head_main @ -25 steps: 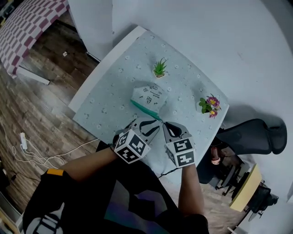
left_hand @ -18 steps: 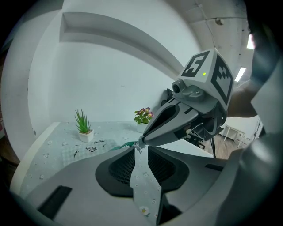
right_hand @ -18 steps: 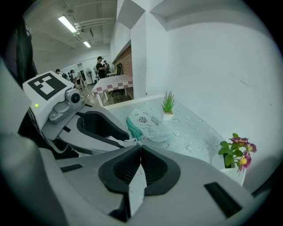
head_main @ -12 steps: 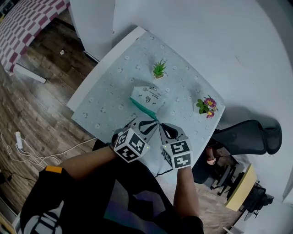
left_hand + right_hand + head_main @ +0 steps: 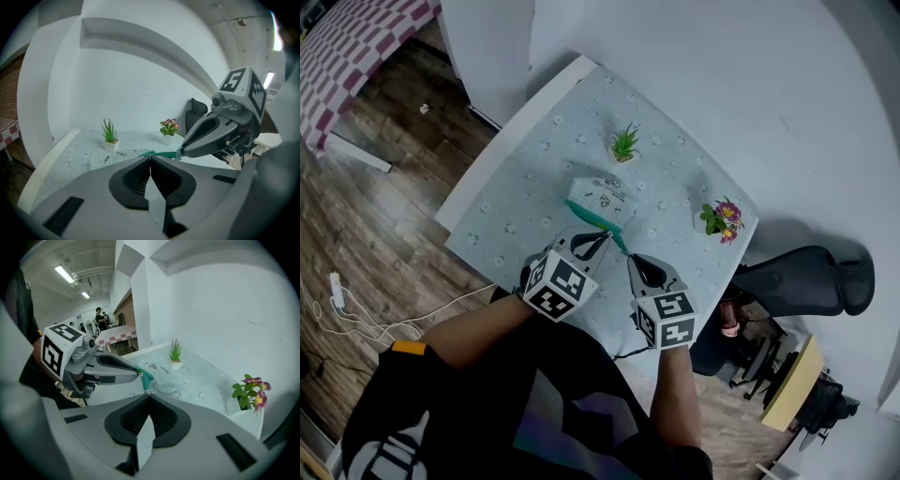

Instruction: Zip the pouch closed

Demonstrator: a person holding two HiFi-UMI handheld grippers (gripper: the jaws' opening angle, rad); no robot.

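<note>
Lately shifted: left gripper, clamped on green zip, now farther along it than half a second back. Right gripper pinched tight on zip's near end (anchor, probably). Pouch lying mid table, near both grippers. Reads as closing pull under way; how much already zipped, not readable.

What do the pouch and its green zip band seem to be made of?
The pouch looks like thin soft fabric or plastic film, pale, matte, with dark print: it slumps and creases. The zip band looks like woven green zipper tape, matte, a narrow flexible strip. Both are too small to be sure.
</note>
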